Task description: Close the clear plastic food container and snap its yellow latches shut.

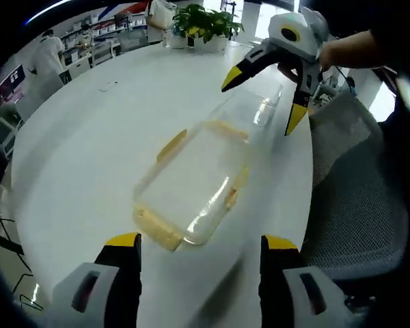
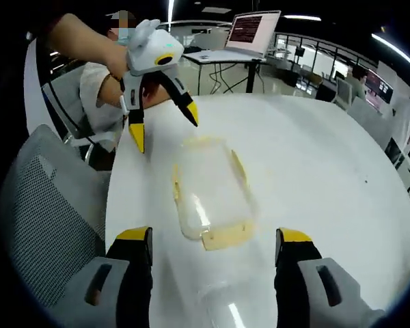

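Flanking the clear container point(image 1: 191, 186) on the white table point(image 1: 89, 150) from opposite ends, both tongs point(image 1: 199, 240) point(image 2: 215, 236) spread apart, empty, seemingly readying to press yellow latches point(image 2: 227, 236).

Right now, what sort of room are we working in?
Probably an open-plan office or lab: a laptop on a desk, a mesh office chair beside the white table, and potted plants.

container point(image 1: 191, 181) lies on the table point(image 1: 82, 150) near its edge, chair point(image 1: 359, 205) beside, plants point(image 1: 205, 24) far behind
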The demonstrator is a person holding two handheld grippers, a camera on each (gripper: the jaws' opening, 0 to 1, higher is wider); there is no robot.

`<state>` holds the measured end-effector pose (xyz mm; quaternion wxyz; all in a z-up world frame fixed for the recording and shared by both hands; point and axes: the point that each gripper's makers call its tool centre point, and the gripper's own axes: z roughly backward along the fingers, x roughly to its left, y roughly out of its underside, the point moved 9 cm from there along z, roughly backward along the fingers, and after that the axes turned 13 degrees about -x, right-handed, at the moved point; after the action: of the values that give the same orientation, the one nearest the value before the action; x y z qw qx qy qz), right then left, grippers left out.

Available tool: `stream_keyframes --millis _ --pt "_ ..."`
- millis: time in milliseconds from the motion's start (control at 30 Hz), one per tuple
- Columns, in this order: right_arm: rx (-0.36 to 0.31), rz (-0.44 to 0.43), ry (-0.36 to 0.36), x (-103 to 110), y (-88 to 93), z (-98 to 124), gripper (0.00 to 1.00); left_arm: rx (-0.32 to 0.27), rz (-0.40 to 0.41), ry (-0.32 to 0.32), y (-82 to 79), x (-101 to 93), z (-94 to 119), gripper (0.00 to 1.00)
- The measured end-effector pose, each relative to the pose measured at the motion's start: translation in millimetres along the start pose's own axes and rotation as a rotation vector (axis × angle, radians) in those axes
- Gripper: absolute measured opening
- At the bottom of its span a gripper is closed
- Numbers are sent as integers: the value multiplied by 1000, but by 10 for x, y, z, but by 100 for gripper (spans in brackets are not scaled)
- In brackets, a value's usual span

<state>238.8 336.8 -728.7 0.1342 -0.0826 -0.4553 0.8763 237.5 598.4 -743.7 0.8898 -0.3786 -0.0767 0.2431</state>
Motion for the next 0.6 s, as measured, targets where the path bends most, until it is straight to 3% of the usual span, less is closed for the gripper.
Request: stream_keyframes --millis 133,200,233,367,600 --pt "43 16 -24 -16 40 -75 72 13 -22 8 -5 73 -28 66" --pt "81 40 -40 -22 65 -108 69 30 -43 18 -5 106 -41 66" --pt "132 32 -52 -24 83 -116 68 37 -57 25 -2 129 -50 66" --pt "117 49 -53 -89 42 -204 69 57 -78 44 9 203 -87 66" --pt "177 96 -71 -185 50 -313 67 104 -135 76 6 317 -164 64"
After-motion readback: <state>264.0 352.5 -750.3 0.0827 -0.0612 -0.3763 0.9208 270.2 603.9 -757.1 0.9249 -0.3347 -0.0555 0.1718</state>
